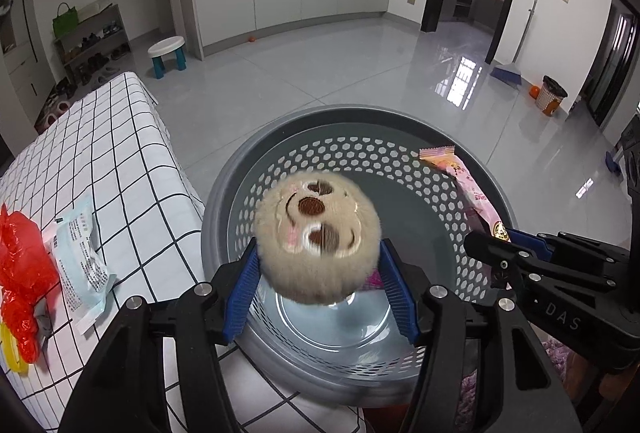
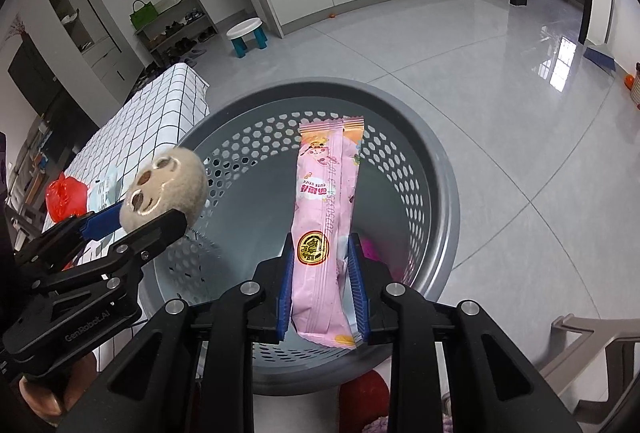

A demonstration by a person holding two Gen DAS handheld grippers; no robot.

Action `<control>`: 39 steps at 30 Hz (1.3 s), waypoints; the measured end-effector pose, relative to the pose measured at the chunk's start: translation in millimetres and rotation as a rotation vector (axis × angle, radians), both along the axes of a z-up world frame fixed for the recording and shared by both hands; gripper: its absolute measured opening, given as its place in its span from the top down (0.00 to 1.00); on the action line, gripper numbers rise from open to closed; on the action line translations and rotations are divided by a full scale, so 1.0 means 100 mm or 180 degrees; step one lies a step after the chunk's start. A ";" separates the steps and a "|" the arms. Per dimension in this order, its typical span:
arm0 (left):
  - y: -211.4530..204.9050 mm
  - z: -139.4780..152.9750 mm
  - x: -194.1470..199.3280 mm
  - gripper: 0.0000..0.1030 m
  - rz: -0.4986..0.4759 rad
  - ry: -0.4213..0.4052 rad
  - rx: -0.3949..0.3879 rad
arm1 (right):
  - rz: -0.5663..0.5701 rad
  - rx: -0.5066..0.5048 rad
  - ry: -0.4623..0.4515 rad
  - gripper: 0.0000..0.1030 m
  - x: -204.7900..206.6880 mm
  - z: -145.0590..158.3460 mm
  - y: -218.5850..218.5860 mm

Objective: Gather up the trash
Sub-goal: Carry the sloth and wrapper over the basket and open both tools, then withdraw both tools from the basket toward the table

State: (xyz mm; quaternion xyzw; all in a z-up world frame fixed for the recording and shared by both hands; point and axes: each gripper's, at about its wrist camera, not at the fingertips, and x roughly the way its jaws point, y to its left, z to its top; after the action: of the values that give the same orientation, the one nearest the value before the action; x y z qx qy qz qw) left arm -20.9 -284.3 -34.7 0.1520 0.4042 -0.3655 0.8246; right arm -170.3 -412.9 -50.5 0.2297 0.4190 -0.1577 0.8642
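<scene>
Left wrist view: the left claw point(image 1: 318, 273) hangs over the mouth of a grey perforated basket point(image 1: 304, 121), its blue pads point(image 1: 244, 293) set apart on either flank of a round fuzzy plush ball with a face point(image 1: 318, 239). The ball is blurred, and I cannot tell whether the pads press on it or have let it go.

The right wrist view shows the right claw point(image 2: 322, 283) clamped narrow on the lower end of a pink snack wrapper point(image 2: 326, 217), which stands up along the fingers above the same basket; something magenta lies on the basket floor behind it.

I judge the step in hand to be the drop: both pieces are carried over the bin, neither yet lying in it. The next move calls for parting each claw wide enough that ball and wrapper fall clear inside the rim, keeping both well centred over the opening so nothing catches the edge.

On the checked surface point(image 1: 120, 153) beside the basket, a red plastic bag point(image 1: 22, 273) and a pale blue packet point(image 1: 80, 265) remain to be gathered.
</scene>
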 end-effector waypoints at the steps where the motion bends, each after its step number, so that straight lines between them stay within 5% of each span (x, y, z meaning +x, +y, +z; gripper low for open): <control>1: 0.00 0.00 0.00 0.44 0.0004 0.0001 -0.0009 | -0.0003 0.0006 -0.0006 0.75 0.00 0.00 -0.01; 4: 0.02 0.03 0.00 0.43 0.0023 0.0003 -0.0028 | -0.0012 0.0019 -0.0019 0.71 -0.02 0.00 -0.01; 8: 0.05 0.07 0.00 0.31 0.0059 -0.0033 -0.0051 | -0.0031 0.0014 -0.0073 0.57 -0.04 0.03 -0.02; 13: 0.07 0.09 0.02 0.31 0.0084 -0.0035 -0.0041 | -0.0044 0.0037 -0.0104 0.49 -0.05 0.03 -0.03; 24: 0.13 0.10 -0.03 0.31 0.0142 -0.0071 -0.0012 | -0.0028 0.0039 -0.0103 0.48 -0.02 0.02 -0.03; 39: 0.32 0.14 -0.04 0.27 0.0290 -0.0073 0.0003 | 0.0054 -0.0062 -0.0220 0.32 0.02 0.10 0.08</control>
State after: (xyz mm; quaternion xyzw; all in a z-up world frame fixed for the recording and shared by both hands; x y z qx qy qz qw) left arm -25.3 -252.5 -20.5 0.1381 0.4015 -0.3256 0.8448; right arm -168.2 -405.2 -40.5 0.2230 0.3893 -0.1465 0.8816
